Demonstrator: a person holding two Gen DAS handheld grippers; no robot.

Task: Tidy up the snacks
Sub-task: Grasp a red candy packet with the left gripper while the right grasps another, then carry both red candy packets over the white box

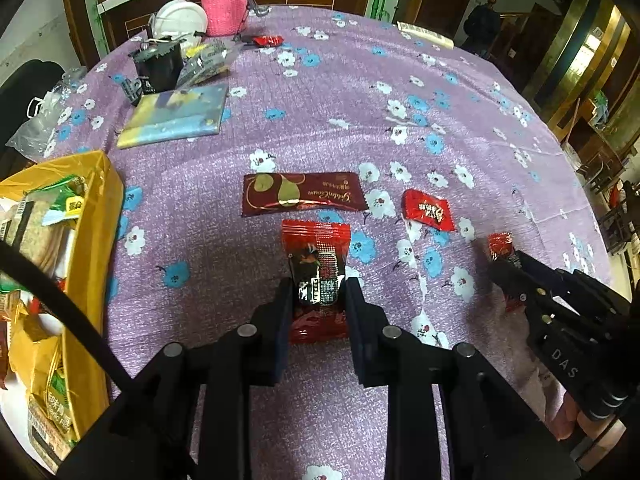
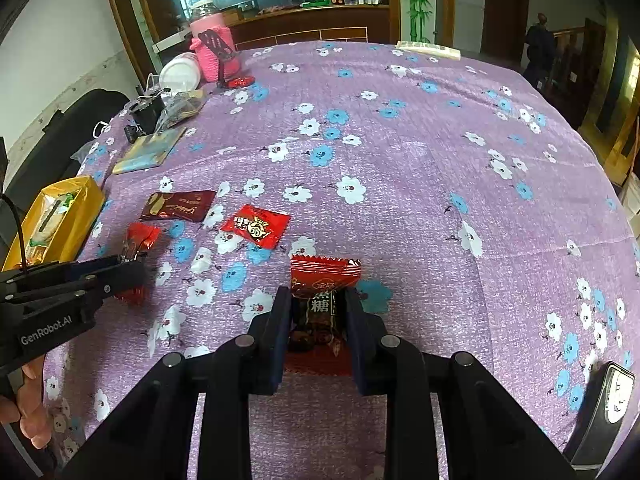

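My left gripper [image 1: 318, 292] is shut on a red and black snack packet [image 1: 316, 276], low over the purple flowered tablecloth [image 1: 400, 80]. My right gripper [image 2: 318, 300] is shut on a red brown-sugar candy packet [image 2: 320, 300]; it shows at the right of the left wrist view [image 1: 500, 246]. A dark red chocolate packet [image 1: 302, 193] and a small red candy packet [image 1: 428, 210] lie just beyond. A yellow bag [image 1: 96, 216] filled with snacks stands at the left. In the right wrist view the left gripper [image 2: 132, 270] holds its packet [image 2: 140, 240] near that bag [image 2: 76, 212].
At the far left of the table stand a pink knitted jar cover [image 1: 224, 4], a white bowl [image 1: 180, 18], a black cup [image 1: 158, 66], a clear wrapper [image 1: 206, 62], a blue-yellow packet [image 1: 176, 116] and another red candy [image 1: 268, 41]. A black device [image 2: 612, 400] sits at the right edge.
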